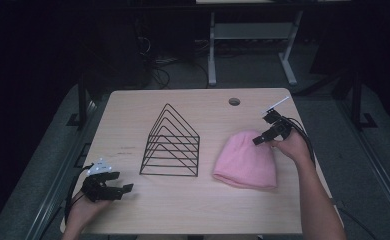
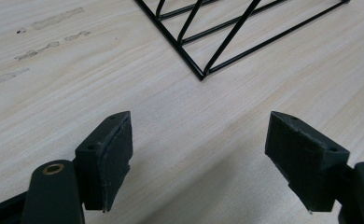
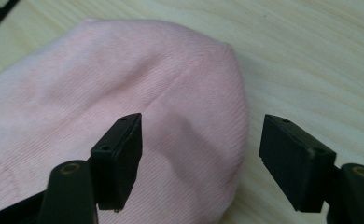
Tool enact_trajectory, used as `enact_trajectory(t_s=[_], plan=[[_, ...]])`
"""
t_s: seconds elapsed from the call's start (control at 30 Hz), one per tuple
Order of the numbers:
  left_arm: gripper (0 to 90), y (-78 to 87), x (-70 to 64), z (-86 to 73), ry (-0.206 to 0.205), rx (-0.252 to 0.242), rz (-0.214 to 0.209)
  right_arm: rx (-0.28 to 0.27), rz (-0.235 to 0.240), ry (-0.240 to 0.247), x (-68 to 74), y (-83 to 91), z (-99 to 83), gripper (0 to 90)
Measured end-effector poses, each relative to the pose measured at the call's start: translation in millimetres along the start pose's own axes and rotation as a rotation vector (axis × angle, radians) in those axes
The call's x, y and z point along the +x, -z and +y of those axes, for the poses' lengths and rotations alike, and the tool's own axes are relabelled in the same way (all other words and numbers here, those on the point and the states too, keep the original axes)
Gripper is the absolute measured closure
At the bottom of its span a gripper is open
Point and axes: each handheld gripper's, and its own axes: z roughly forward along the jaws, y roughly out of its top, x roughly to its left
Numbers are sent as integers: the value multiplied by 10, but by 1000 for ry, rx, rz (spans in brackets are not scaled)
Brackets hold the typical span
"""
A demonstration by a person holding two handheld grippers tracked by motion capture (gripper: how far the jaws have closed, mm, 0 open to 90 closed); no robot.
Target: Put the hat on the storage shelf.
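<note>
We see the pink hat point(image 1: 245, 161) flat on the table point(image 1: 133, 125), right of the wire rack point(image 1: 171, 145), crown pointing away from us, brim nearest. Our right claw point(image 3: 199, 163) hovers wide open over the crown's edge, holding nothing. Our left claw point(image 2: 199, 163), open and empty, faces the rack's corner, scuffs visible.

The left black two-jaw claw point(image 1: 117, 182) carries a pale grey three-cornered plate point(image 1: 99, 167) on top and trails a thin black cable point(image 1: 74, 196) behind it. Its matte black rectangular pads point(image 2: 109, 158) show small screw holes, and the arms behind them hold brass-ringed pivots. The right black claw point(image 1: 259, 140) bears a white stick-like marker point(image 1: 279, 102) and a looping black cable point(image 1: 305, 137). Both forearms are bare, without sleeves.
</note>
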Motion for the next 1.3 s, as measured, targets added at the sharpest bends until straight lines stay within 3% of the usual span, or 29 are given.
enact_trajectory(t_s=[0.3,0.43,0.8,0.9,1.1,1.3], plan=[[234,6,15,-4,-10,9,1,39,-6,-31,-82,-142,-3,428],[233,7,14,-6,-11,11,2,41,38,-46,-91,-183,-15,521],[234,2,7,-2,-19,14,7,21,96,-65,-85,-209,-76,723],[234,5,7,0,-15,7,8,7,150,-93,-116,-206,-100,767],[233,-2,14,1,3,8,2,-27,201,-110,-150,-137,-139,788],[234,1,-6,6,6,14,-3,-68,220,-80,-111,9,-120,796]])
